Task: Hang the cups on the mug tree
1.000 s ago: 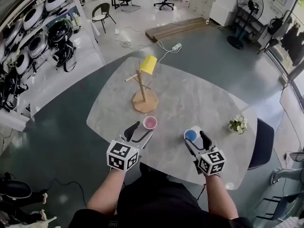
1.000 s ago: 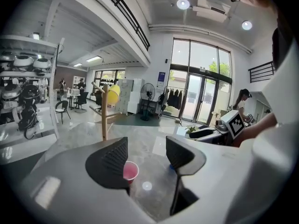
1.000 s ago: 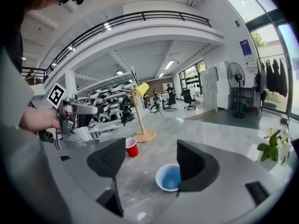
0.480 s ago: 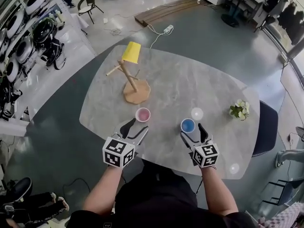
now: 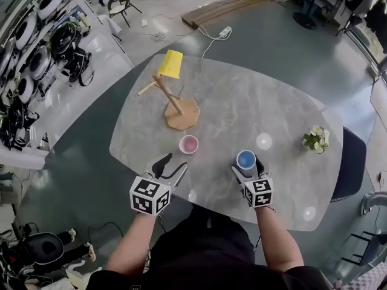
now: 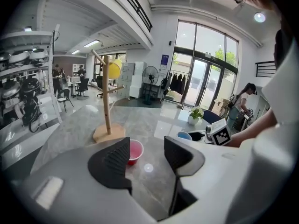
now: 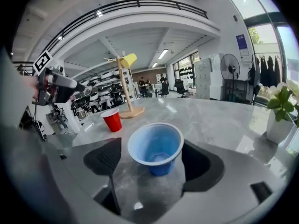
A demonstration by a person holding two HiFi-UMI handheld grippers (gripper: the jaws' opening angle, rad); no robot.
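Observation:
A wooden mug tree [image 5: 181, 109] stands at the table's far left, and a yellow cup [image 5: 171, 63] hangs upside down on its top peg. A red cup [image 5: 188, 144] stands upright in front of the tree. My left gripper [image 5: 173, 165] is open just short of the red cup [image 6: 134, 150]; its jaws have just been closing a little, with nothing between them. A blue cup [image 7: 156, 148] stands upright on the table between the jaws of my right gripper [image 7: 152, 164]. Those jaws have just been opening, and their pads stand off the cup's sides.
A small potted plant [image 5: 317, 139] sits near the right edge of the grey stone table [image 5: 254, 101]. A dark chair [image 5: 350, 162] stands beyond that edge. Racks of gear line the left wall.
Both grippers have sunk toward the table, the right one further. The blue cup has come down with the right gripper, whose jaws now stand wider around it.

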